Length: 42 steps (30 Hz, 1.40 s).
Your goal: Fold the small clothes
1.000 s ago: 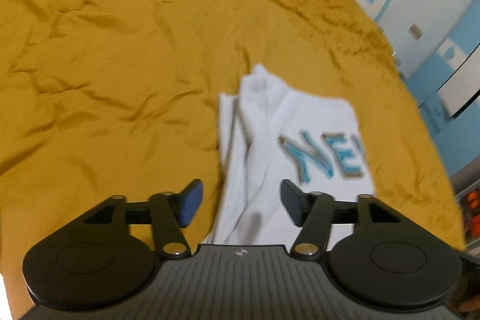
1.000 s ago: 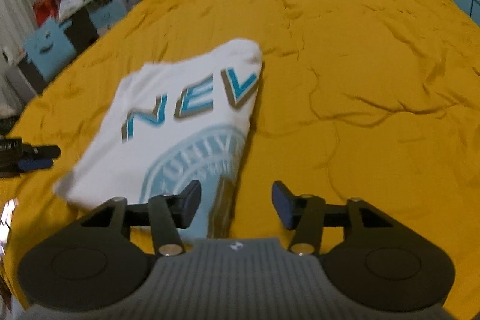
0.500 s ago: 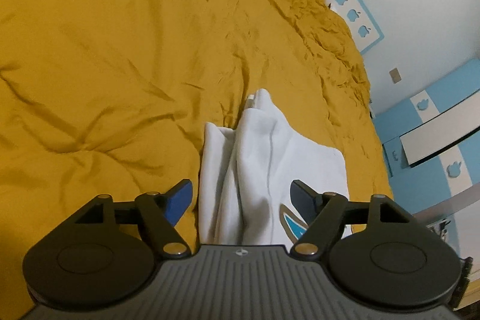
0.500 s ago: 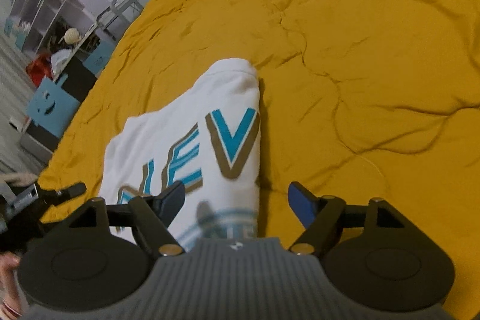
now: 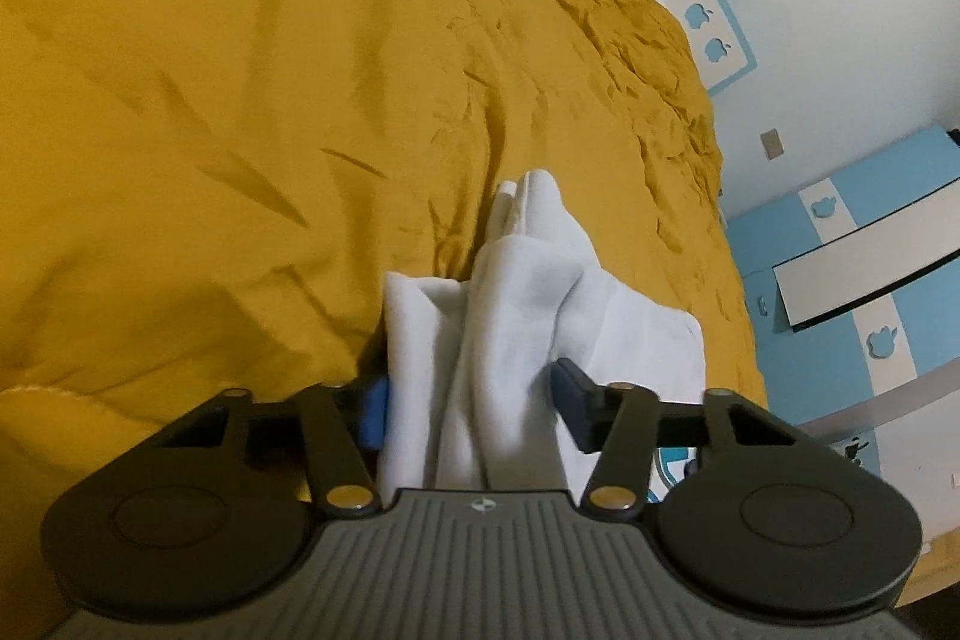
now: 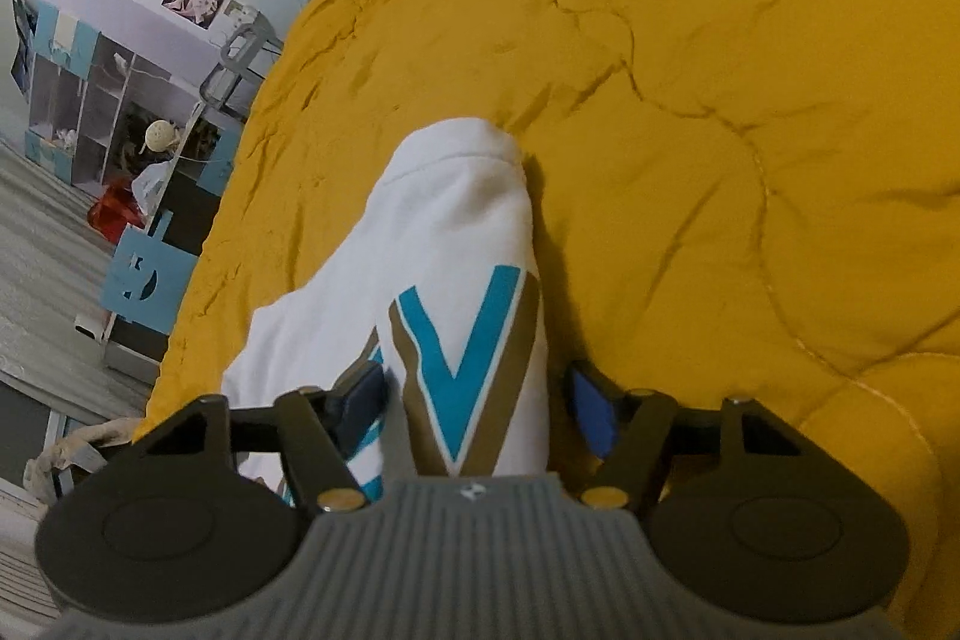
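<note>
**Dim, warm room light under fisheye bend**

Both views are dim and grainy. Straight lines bow near the edges, and the corners go black. The blanket [image 5: 300,100] darkens toward its left edge in the left view. The shirt [image 6: 456,244] casts a soft shadow rightward and is slightly blurred.

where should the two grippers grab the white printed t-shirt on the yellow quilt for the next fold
Judging by its pose, take the white printed t-shirt at its two near side edges, coming in low from the near end. The left gripper straddles the bunched, raised folds; the right gripper straddles the rounded edge beside the blue V. Both jaws have just been closing, cloth between them, not visibly pinched. The yellow quilt stays out.
</note>
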{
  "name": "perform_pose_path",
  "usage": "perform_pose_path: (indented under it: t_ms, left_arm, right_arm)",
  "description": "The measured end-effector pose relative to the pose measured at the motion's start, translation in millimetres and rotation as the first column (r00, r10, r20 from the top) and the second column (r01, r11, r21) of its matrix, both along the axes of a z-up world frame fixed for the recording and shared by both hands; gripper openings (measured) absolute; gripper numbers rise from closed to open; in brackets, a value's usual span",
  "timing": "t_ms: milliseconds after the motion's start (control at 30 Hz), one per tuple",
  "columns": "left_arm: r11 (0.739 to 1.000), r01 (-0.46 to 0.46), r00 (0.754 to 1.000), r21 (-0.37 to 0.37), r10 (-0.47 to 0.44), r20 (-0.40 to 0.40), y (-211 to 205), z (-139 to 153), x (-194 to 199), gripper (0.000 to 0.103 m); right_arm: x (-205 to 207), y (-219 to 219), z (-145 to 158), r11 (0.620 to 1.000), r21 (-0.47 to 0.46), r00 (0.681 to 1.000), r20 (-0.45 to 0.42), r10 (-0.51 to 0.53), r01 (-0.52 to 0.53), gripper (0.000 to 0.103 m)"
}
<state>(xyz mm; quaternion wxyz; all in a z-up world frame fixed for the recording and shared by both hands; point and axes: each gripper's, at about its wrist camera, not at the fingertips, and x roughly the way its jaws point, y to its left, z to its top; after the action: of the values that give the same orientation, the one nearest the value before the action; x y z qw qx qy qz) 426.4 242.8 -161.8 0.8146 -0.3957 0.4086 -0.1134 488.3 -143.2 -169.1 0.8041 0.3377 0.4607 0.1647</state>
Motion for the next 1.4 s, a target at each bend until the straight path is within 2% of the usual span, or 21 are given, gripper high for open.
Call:
perform_pose_path:
  t_ms: [133,200,300,367,567,700,900,1033,1233,1400]
  left_arm:
    - [1.0,-0.011,1.0,0.015,0.011,0.007,-5,4,-3,0.037]
    - [0.999,-0.025,0.999,0.03,0.025,0.023,-7,12,-8,0.026]
    - [0.996,-0.038,0.997,0.083,0.033,0.066,-14,31,-19,0.021]
    - [0.991,-0.047,0.994,0.126,0.034,0.103,-21,46,-27,0.02]
    - [0.984,-0.087,0.975,0.156,0.052,0.215,-36,91,-58,0.02]
    - [0.98,-0.106,0.953,0.169,0.052,0.298,-46,124,-86,0.019]
    - [0.982,-0.102,0.917,0.159,0.031,0.397,-66,164,-131,0.018]
    - [0.985,-0.077,0.902,0.157,0.002,0.432,-83,186,-157,0.018]
    - [0.987,0.013,0.896,0.16,-0.083,0.437,-114,207,-184,0.018]
    - [0.983,0.083,0.903,0.166,-0.144,0.404,-133,205,-198,0.018]
  right_arm:
    - [6,2,-7,0.999,0.036,1.0,-0.005,-0.007,0.007,0.044]
    - [6,6,-4,1.0,0.01,1.0,0.008,0.006,-0.006,0.032]
    - [2,14,10,0.999,-0.046,0.998,0.058,0.02,-0.017,0.021]
    - [-1,18,21,0.998,-0.06,0.996,0.087,0.024,-0.019,0.018]
    - [-25,22,72,0.995,-0.099,0.978,0.206,0.044,-0.025,0.015]
    - [-50,13,107,0.997,-0.079,0.963,0.266,0.04,-0.02,0.014]
    - [-103,-4,161,0.996,-0.081,0.918,0.393,0.054,-0.024,0.013]
    - [-140,-23,196,0.996,-0.087,0.888,0.456,0.054,-0.015,0.013]
    - [-197,-64,228,0.993,-0.119,0.873,0.484,0.06,-0.002,0.012]
    - [-232,-103,230,0.998,-0.064,0.909,0.417,0.019,0.008,0.013]
